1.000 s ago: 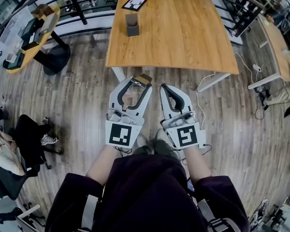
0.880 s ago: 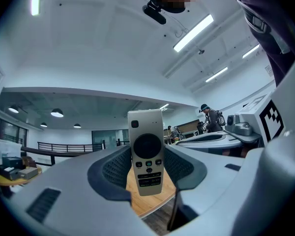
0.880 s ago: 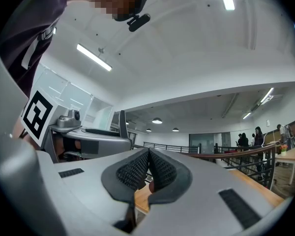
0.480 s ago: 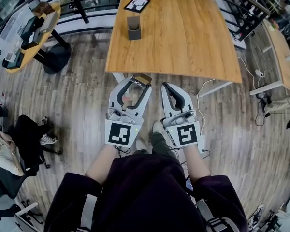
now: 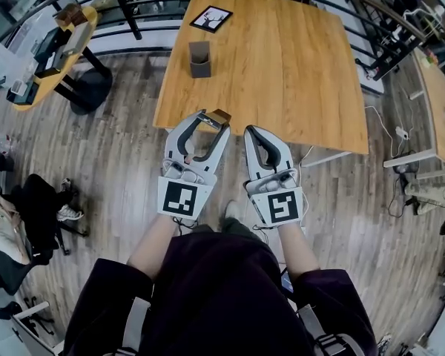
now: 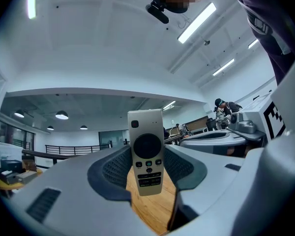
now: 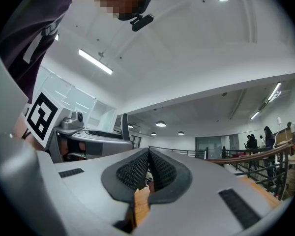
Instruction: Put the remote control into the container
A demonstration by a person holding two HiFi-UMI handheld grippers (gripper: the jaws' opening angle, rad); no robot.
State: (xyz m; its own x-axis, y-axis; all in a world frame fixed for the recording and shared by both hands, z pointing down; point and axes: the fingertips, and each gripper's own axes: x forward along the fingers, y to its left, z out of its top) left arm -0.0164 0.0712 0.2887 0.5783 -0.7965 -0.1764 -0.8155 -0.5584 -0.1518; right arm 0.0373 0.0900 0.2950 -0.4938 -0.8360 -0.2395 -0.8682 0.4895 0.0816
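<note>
1. Left gripper view is showing the left gripper (image 6: 147, 157) pressing its two ribbed pads on the remote control (image 6: 146, 144). The jaws are standing fairly wide because the flat body is filling the gap between them.
2. The remote is standing upright with its button face toward the camera. The pads are holding its lower half, and the end with the round dial is sticking out past them. That free end is probably being left clear so it can enter the container first.
3. The right gripper (image 7: 148, 170) is holding its jaws pressed together with nothing between them. Only a sliver of wood is showing under the pads. It seems to be riding along idle, since one gripper is managing the light remote alone.
4. Seen from the head view, the person is holding both grippers side by side in front of the body. Both are pointing at the wooden table (image 5: 304, 73), and the left tips are just reaching its near edge.
5. The grey container (image 5: 200, 58) is standing upright and open-topped on the table's left part, ahead of the left gripper and well apart from the remote. A framed picture (image 5: 211, 18) is lying beyond it.
6. The remote is not yet in the container, so this looks like the carrying stage. The mouth looks narrow, so lining up and tipping the free end downward will be demanding care.
</note>
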